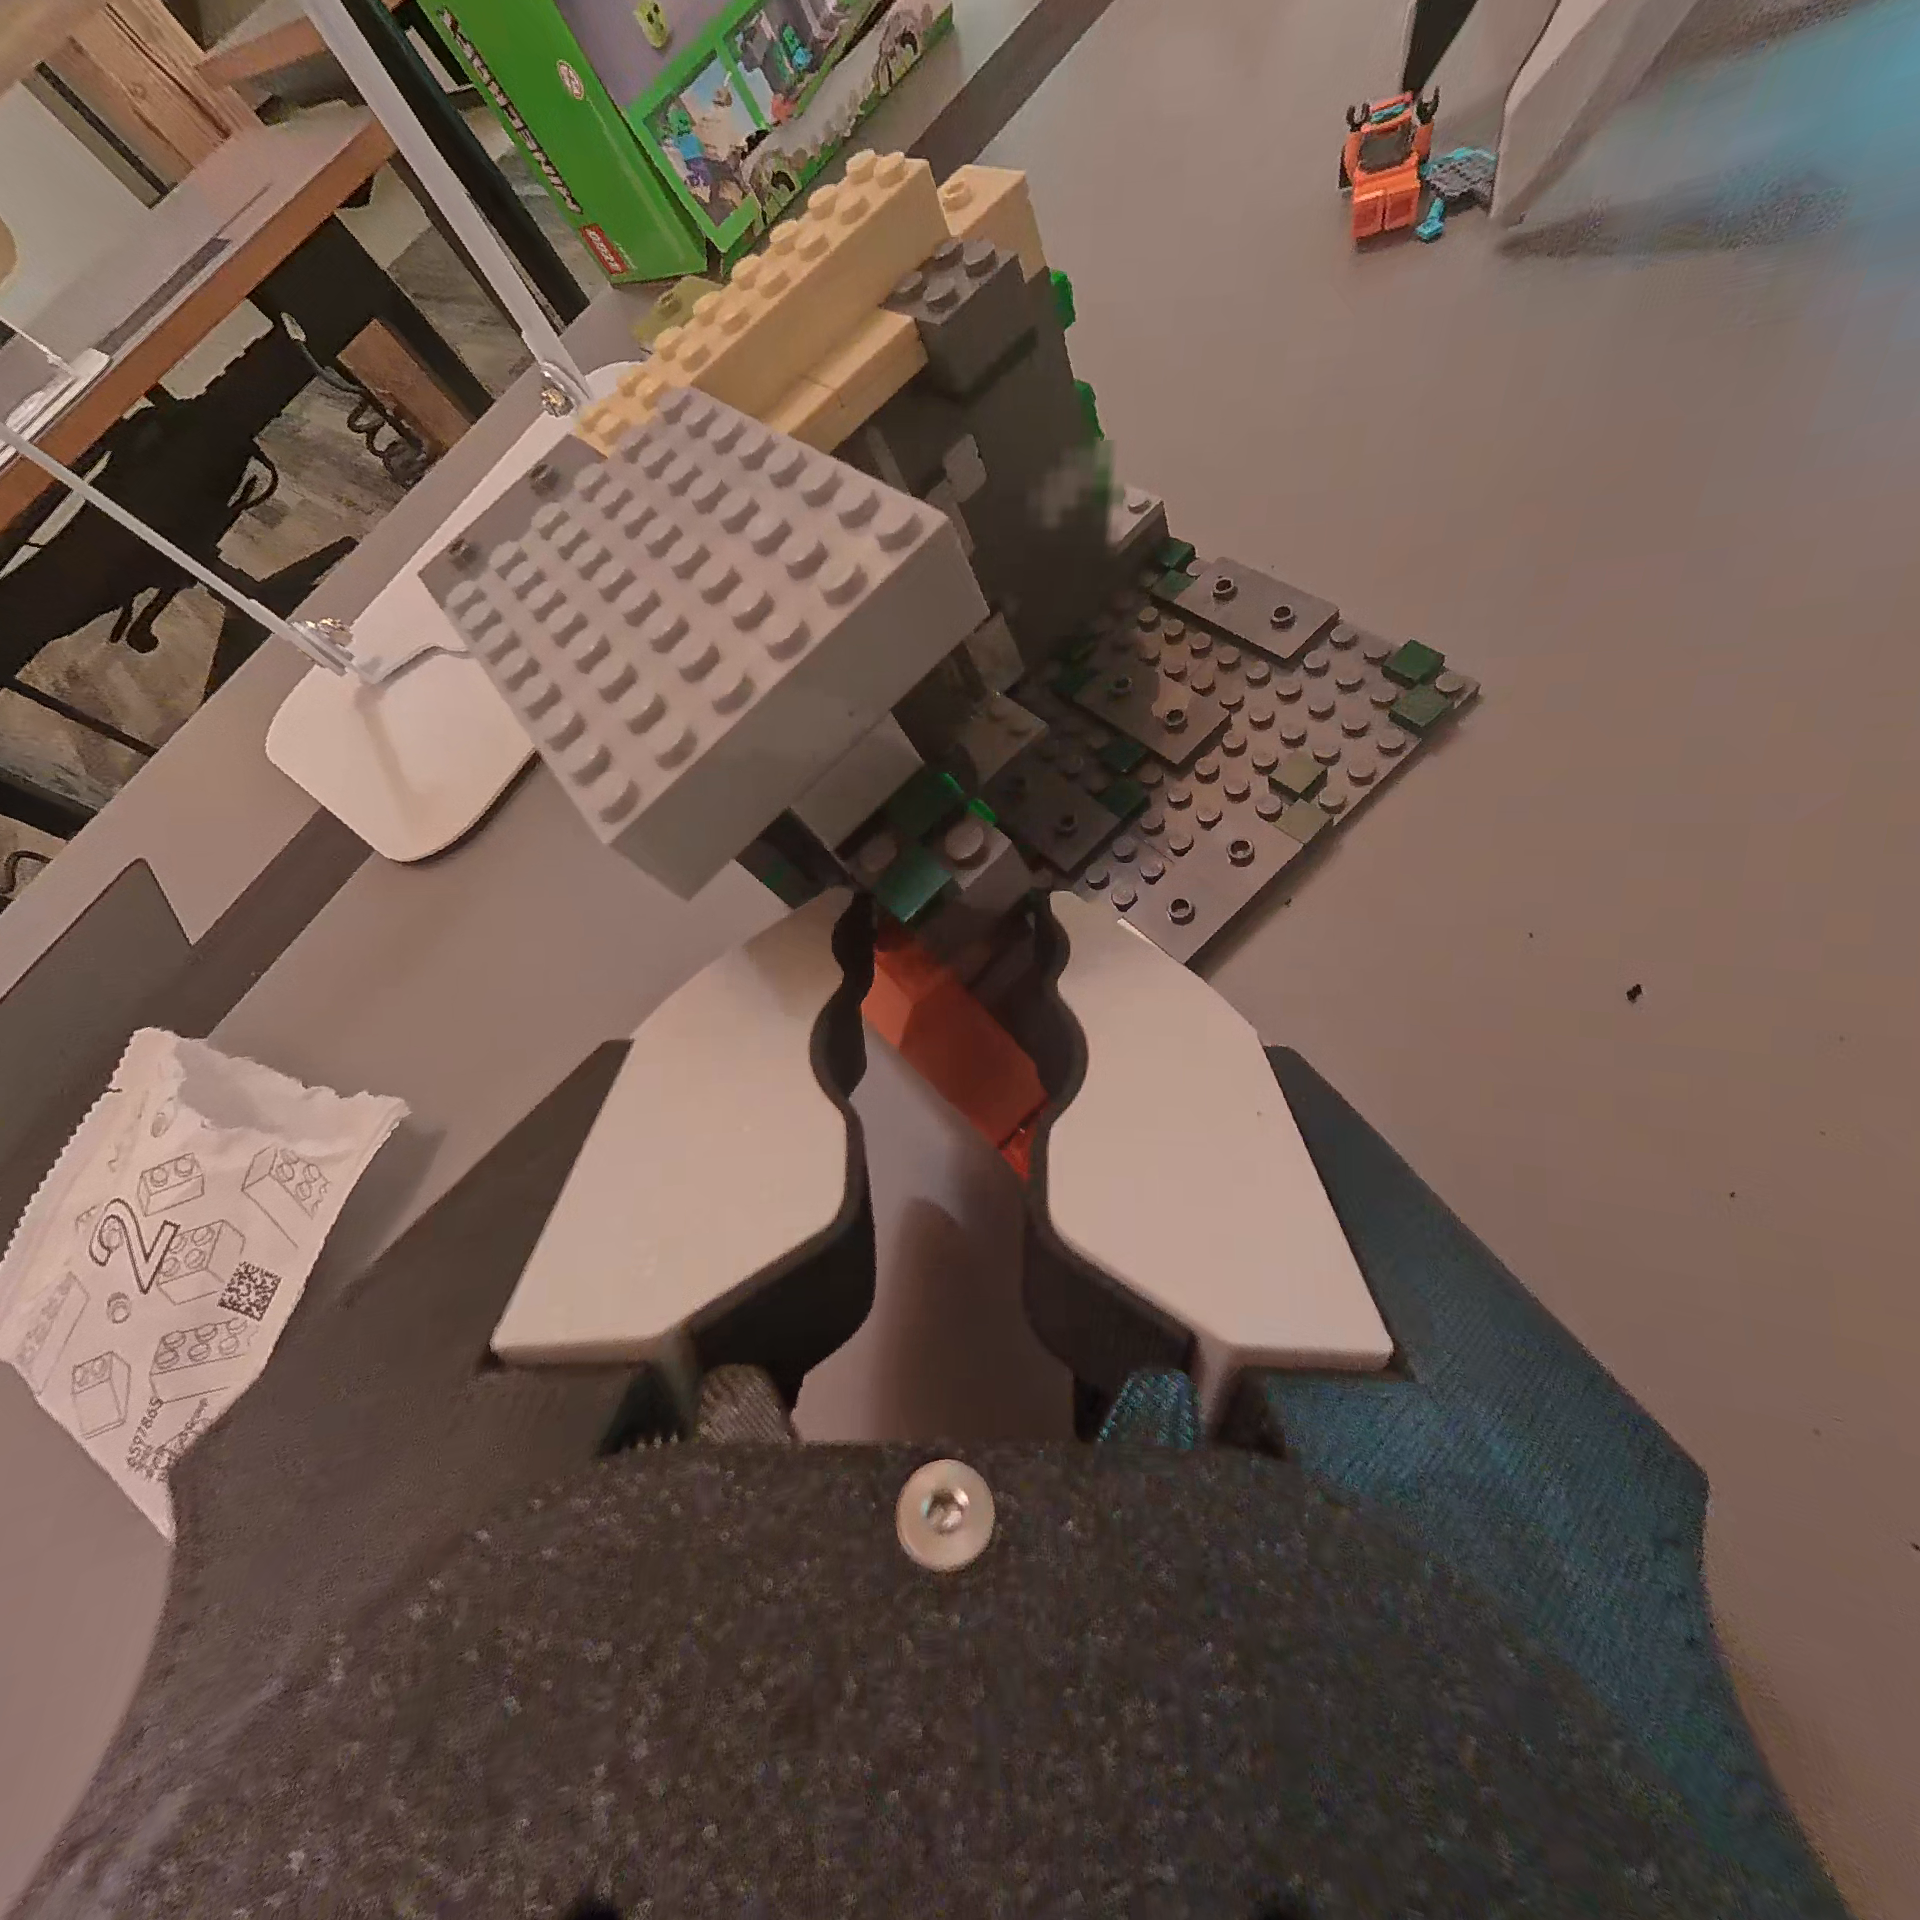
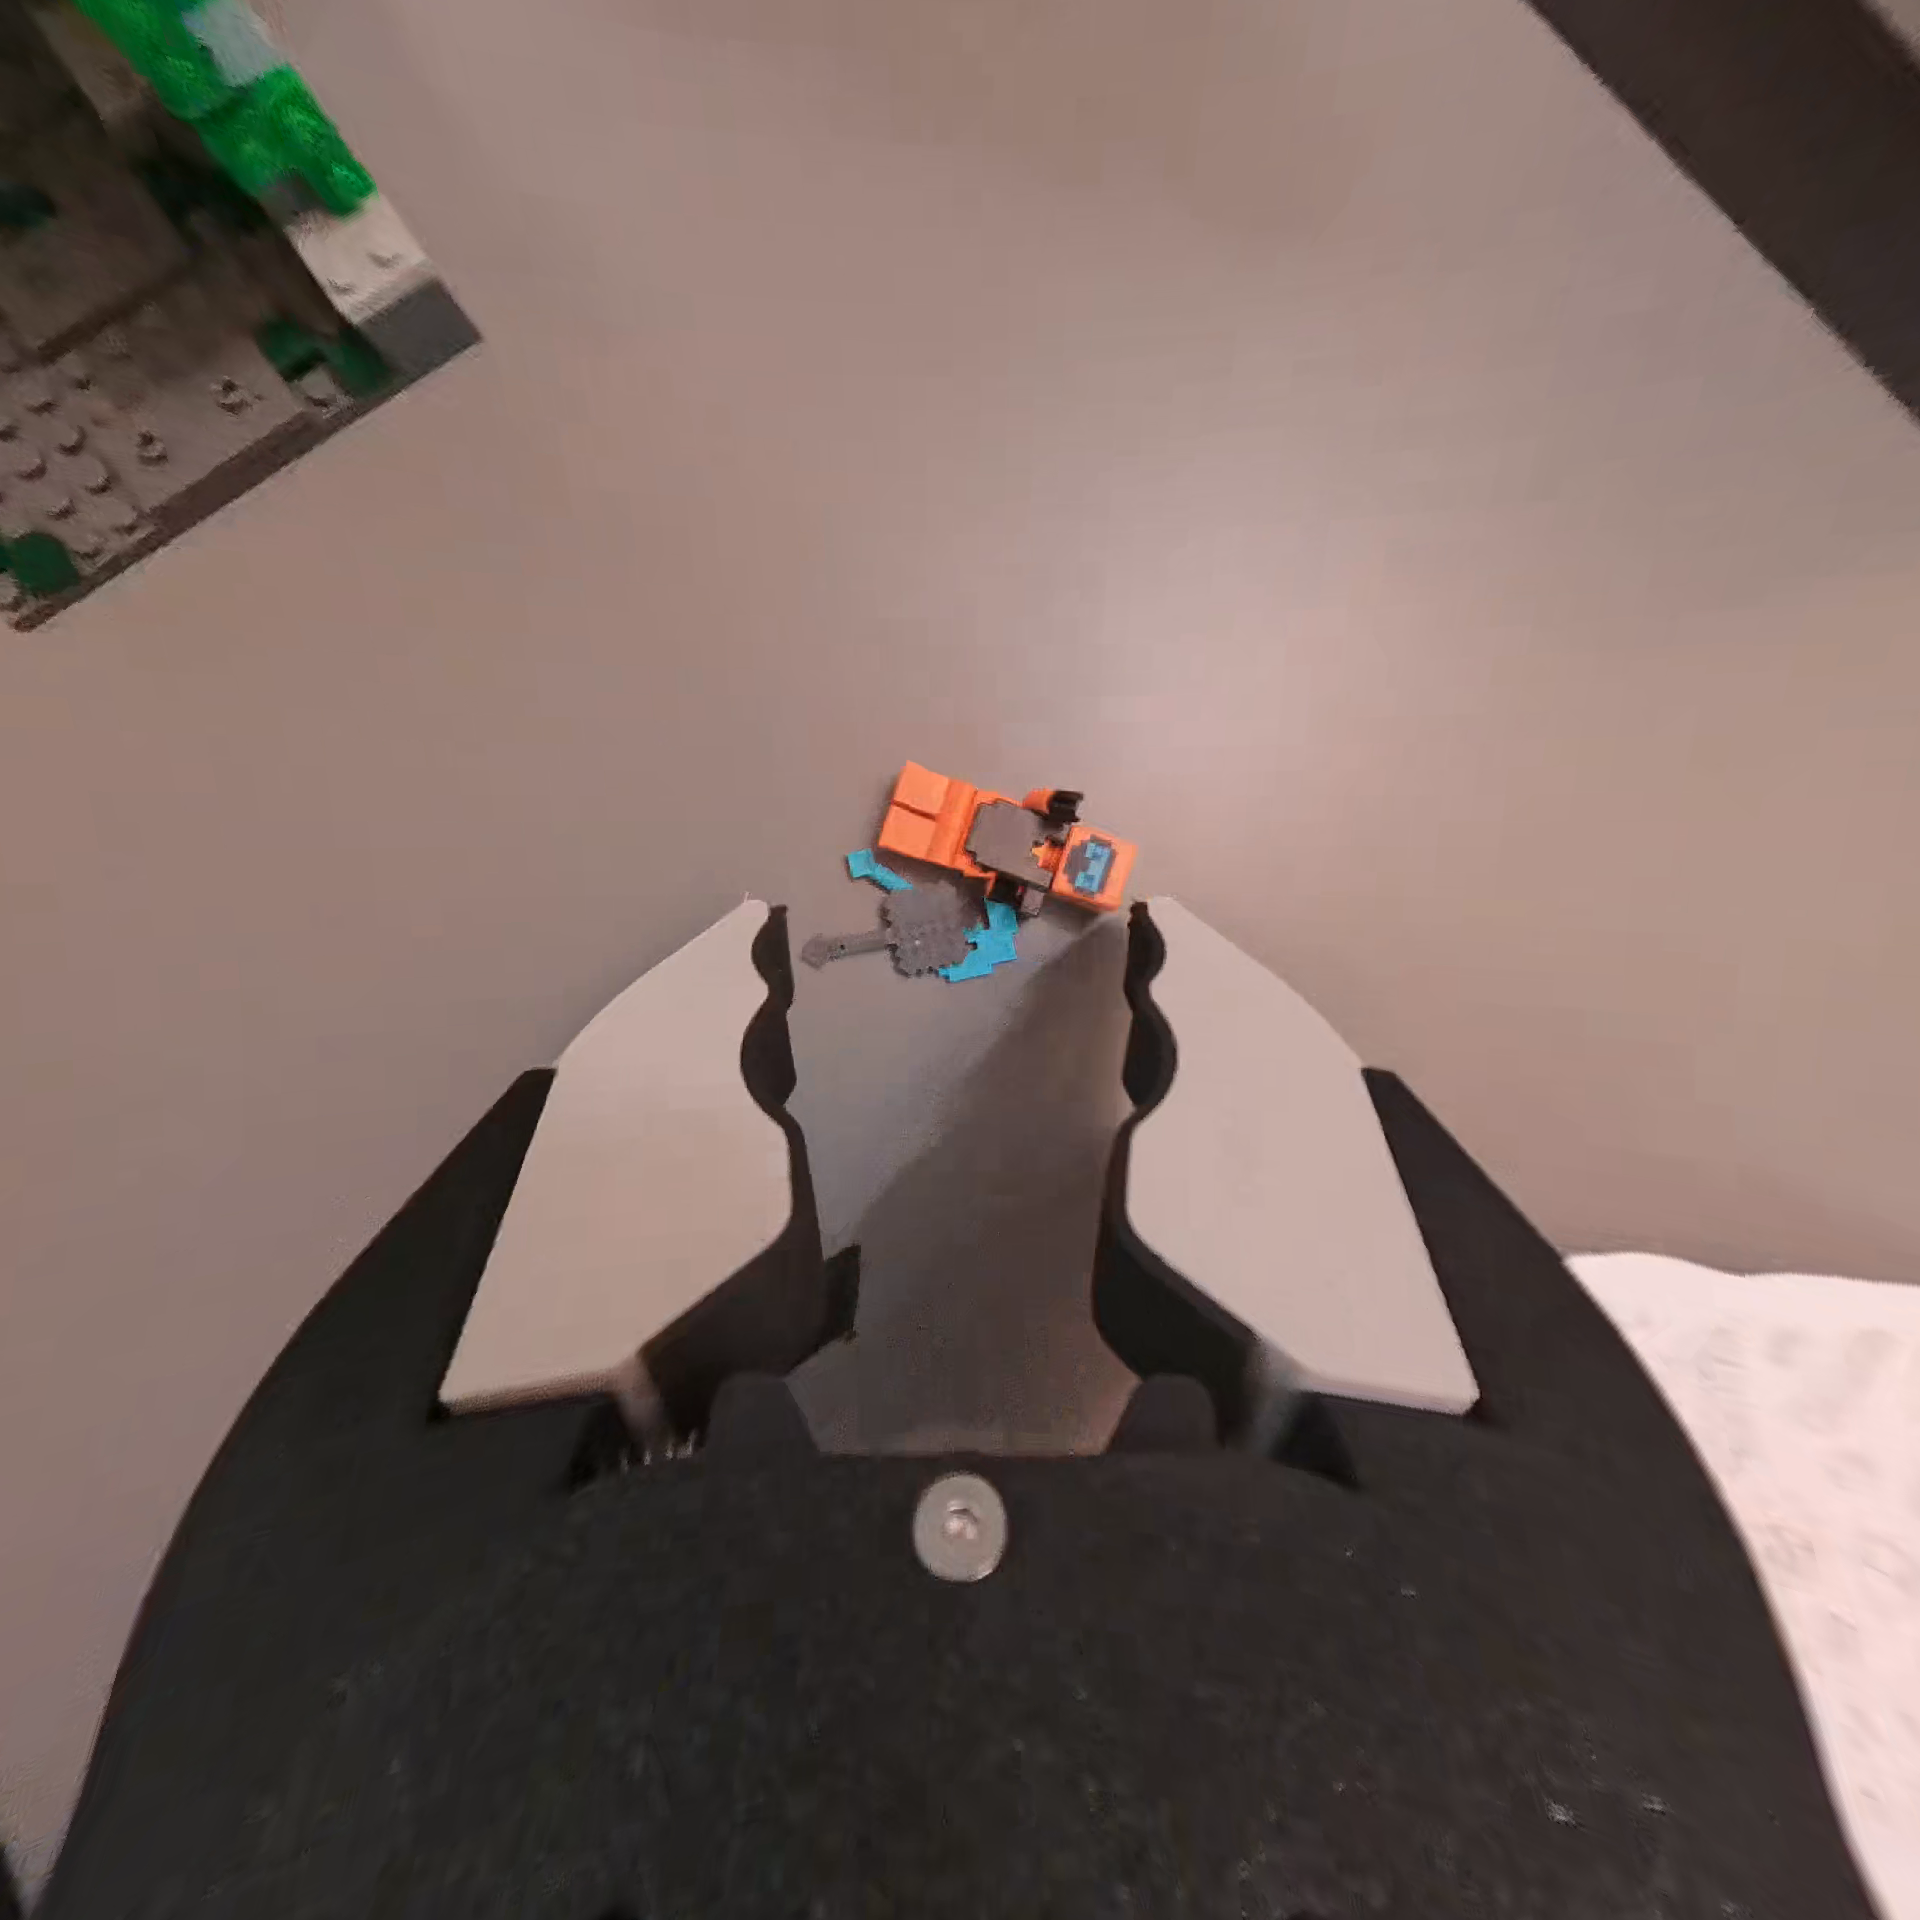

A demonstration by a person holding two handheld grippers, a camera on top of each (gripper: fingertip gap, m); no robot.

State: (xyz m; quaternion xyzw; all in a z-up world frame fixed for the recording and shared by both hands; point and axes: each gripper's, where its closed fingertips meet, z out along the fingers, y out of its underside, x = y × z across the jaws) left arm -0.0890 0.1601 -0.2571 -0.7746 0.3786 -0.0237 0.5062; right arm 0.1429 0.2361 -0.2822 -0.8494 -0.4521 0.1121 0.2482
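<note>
Here we have our left gripper (image 1: 951,914) clamped narrowly on the near corner of the brick model (image 1: 935,582), pads pressing its grey and orange-brown blocks. Our right gripper (image 2: 951,914) gapes wide and holds nothing, just short of the orange toy figure (image 2: 1003,842) lying flat, long axis crosswise to the fingers, on the grey table (image 2: 1351,520).

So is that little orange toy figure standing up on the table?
No, the orange figure lies flat on the grey table, beside small blue and grey pieces, just ahead of the open right gripper.
</note>
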